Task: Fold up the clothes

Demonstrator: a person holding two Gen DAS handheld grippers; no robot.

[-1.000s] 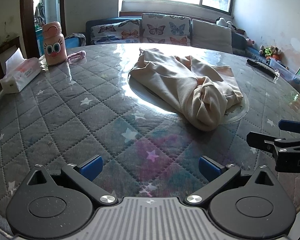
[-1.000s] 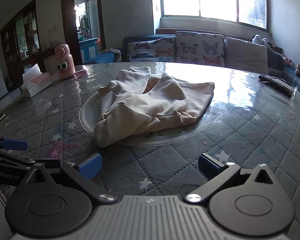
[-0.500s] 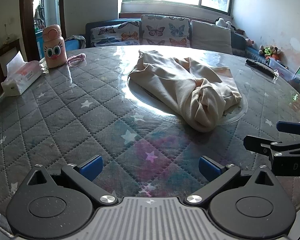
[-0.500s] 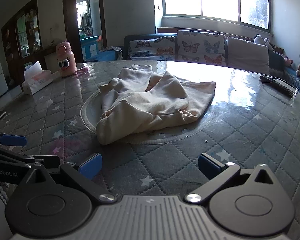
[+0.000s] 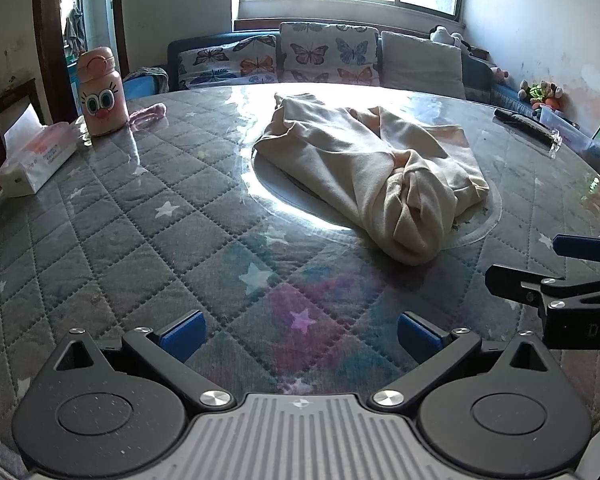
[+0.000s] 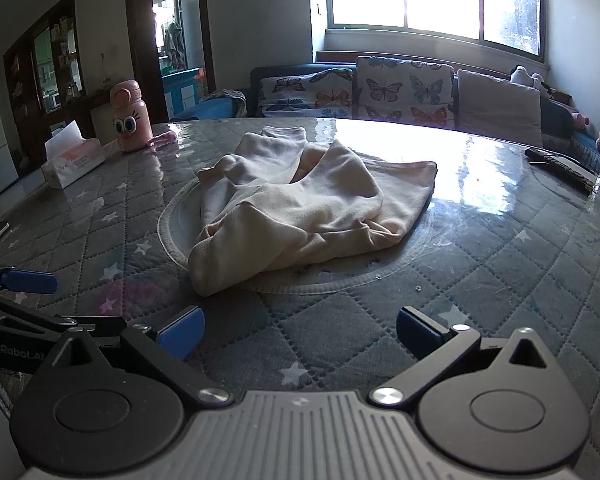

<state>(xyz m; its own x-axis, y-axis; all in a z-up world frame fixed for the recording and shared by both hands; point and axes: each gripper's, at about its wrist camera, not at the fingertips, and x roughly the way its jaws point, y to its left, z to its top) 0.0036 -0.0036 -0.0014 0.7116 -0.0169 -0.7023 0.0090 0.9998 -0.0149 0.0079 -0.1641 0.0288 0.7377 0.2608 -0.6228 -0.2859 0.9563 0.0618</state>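
On the bench (image 5: 100,240), near its middle, a cream garment (image 5: 372,176) lies crumpled in a loose heap over a round, clear disc (image 6: 340,280) set into the quilted, star-patterned cover. One rolled end of the garment points toward the near edge of the bench; the rest spreads back toward the window side.

Left gripper (image 5: 298,330): jaws set wide, blue fingertips (image 5: 182,334) well apart, nothing between them. It hovers over the near edge of the bench. The garment lies ahead of it and to its right, well apart from both fingertips.

Right gripper (image 6: 298,330): jaws likewise wide, nothing held. The garment lies directly ahead and slightly to its left; the nearest rolled end is near the left fingertip but not touching it.

Each gripper appears in the other's view: the right gripper (image 5: 540,268) at the right margin of the left wrist view, the left gripper (image 6: 20,292) at the left margin of the right wrist view. Both sit at the near side of the bench, side by side, with the garment beyond them.

Other items on the bench:
- a pink bottle (image 5: 100,92) with a cartoon face, far left, upright
- a tissue box (image 5: 36,160) just beside the bottle, nearer the edge
- a dark remote control (image 6: 560,168) at the far right

Behind the bench stands a sofa (image 6: 380,88) with butterfly-print cushions
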